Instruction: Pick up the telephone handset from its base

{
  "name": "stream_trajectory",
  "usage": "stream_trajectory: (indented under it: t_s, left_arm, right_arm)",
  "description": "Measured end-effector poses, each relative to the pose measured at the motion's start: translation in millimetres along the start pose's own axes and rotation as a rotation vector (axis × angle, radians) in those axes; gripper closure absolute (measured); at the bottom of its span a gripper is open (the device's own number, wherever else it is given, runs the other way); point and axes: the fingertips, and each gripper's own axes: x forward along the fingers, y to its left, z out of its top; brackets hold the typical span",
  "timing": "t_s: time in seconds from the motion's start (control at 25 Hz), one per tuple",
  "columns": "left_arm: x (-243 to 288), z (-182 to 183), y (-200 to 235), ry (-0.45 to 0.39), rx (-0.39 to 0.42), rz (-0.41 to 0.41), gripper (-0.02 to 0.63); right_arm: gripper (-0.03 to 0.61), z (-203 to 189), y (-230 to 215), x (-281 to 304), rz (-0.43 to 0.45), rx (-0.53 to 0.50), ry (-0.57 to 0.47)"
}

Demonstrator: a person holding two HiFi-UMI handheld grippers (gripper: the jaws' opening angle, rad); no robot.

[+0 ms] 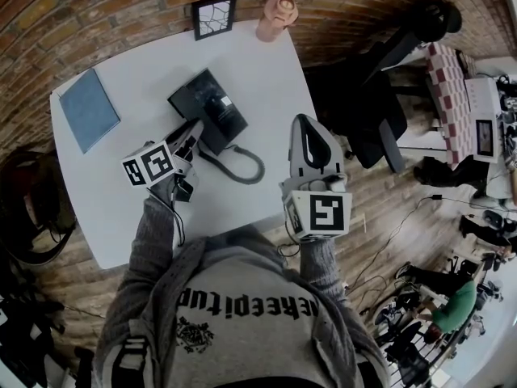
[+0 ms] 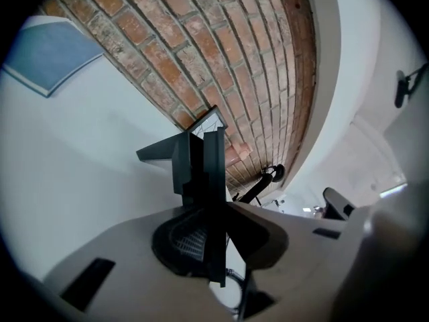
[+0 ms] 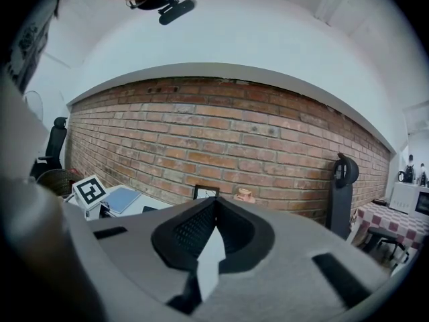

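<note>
Though the right gripper (image 3: 214,206) is clenched empty, the left gripper (image 1: 191,136) clamps the handset (image 2: 200,170).

Wide bare worktop (image 1: 121,217) at the front left, plenty of room to come in. A clear lane too between the blue notebook (image 1: 89,109) and the telephone base (image 1: 212,103). The coiled cord (image 1: 242,166) loops across the base's front. The left gripper (image 1: 192,134), fingers clamped on the handset (image 2: 213,173), crowds its near-left corner. Back edge blocked by a picture frame (image 1: 213,14) and a pink figure (image 1: 276,18). A black chair (image 1: 380,103) hugs the right side.
</note>
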Motion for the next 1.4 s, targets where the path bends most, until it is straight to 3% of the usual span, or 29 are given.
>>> stream_trajectory:
  t_s: [0.12,0.28,0.88,1.4]
  left_arm:
    - [-4.7,9.7,-4.2,-0.010,0.085,0.033,0.543]
    - [-14.1,15.2,-18.1,-0.033,0.117,0.023,0.543]
    - [-64.5,35.5,-83.9,-0.166,0.364,0.062,0.543]
    - [-113.5,36.0,-141.4,-0.302,0.503,0.109,0.543]
  right_arm:
    - [0.575,1.9,-0.2,-1.7,0.001,-0.001,-0.002]
    - [0.575,4.8,1.1,-5.9,0.004,-0.002,-0.017]
    - [0.575,22.6,9.4,-28.6,0.059,0.006,-0.086]
    - [0.575,38.4,9.8,-62.6,0.103,-0.004,-0.172]
